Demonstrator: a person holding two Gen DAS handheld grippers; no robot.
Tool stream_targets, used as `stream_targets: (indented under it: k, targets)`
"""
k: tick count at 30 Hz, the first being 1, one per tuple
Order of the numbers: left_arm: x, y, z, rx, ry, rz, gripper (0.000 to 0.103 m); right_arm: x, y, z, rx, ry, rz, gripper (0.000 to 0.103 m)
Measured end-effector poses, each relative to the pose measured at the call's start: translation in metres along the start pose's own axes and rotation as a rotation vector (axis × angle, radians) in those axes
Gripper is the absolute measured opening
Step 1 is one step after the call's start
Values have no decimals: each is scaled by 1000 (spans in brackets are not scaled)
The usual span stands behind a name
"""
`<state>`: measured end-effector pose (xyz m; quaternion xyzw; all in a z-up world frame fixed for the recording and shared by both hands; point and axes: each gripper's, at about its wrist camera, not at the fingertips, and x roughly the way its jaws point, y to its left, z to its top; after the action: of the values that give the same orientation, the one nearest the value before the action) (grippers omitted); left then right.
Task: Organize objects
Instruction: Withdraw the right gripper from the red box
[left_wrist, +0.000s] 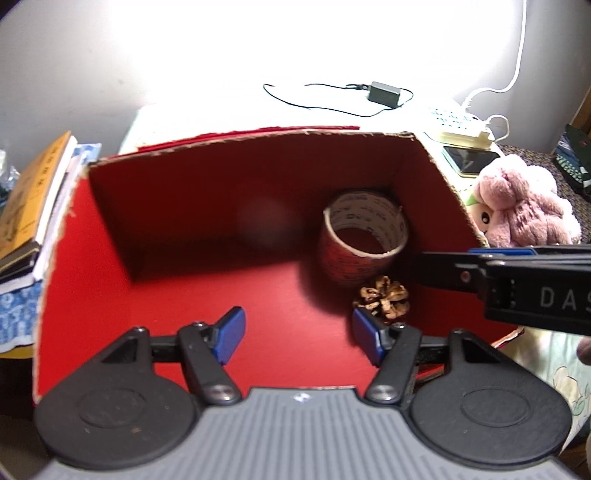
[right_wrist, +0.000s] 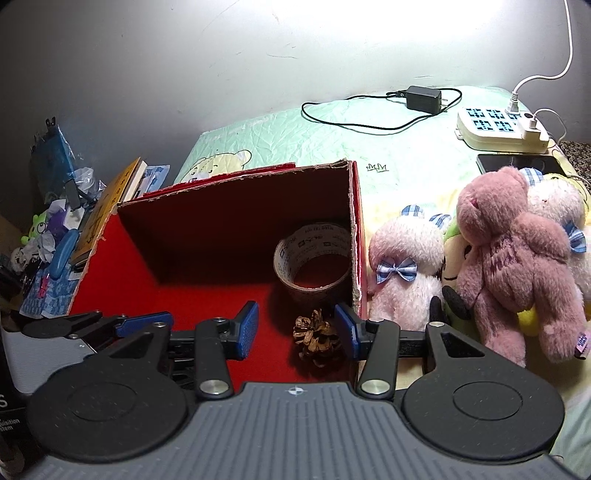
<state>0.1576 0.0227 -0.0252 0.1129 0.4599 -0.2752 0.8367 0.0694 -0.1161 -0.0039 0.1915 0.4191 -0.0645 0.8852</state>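
A red cardboard box (left_wrist: 221, 206) lies open toward me on the bed. At its right inner corner stands a tape roll (left_wrist: 364, 240), and a brown pine cone (left_wrist: 384, 301) rests on the box floor in front of it. My left gripper (left_wrist: 298, 336) is open over the red floor, nothing between its blue pads; the pine cone lies just beyond its right finger. My right gripper (left_wrist: 436, 267) reaches in from the right, above the cone. In the right wrist view my right gripper (right_wrist: 297, 330) is open, and the pine cone (right_wrist: 317, 338) lies below the gap, near the right finger, untouched.
Plush toys crowd the right of the box (right_wrist: 236, 206): a pink bear (right_wrist: 517, 266) and a pale one with a blue bow (right_wrist: 406, 273). A power strip (right_wrist: 498, 129), a phone (right_wrist: 517, 162) and a black adapter (right_wrist: 423, 98) lie behind. Books (right_wrist: 110, 206) and clutter sit left.
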Motion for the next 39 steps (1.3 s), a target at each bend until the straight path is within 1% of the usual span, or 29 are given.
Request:
stream_targets:
  k: [6,9,13,17,21,25,36,39]
  targets:
    - [-16,-1,-5,-6,-23,69,67,-12,5,-6,-14,-17,-17,49]
    - [-25,-1,-9,-12,-37,92,71,-19,8,-10,-26,-36,-25,49]
    - [-35,-1,-13,-18,-49,118,72,-26,8,-15,-19,-54,-20,49]
    - [-45,1,-17,-30,-57,126,75,-33,10,-22,-20,-70,-11,50]
    - [-52,2,-22,-39,-60,126,82,-39,13,-29,-14,-85,7,50]
    - [-60,2,-26,-41,-71,125,84,-44,14,-36,5,-100,24,50]
    - [-76,-2,-42,-32,-76,146,83,-55,20,-58,5,-131,35,49]
    - [-77,-3,-46,-37,-64,148,84,-56,19,-65,9,-131,33,49]
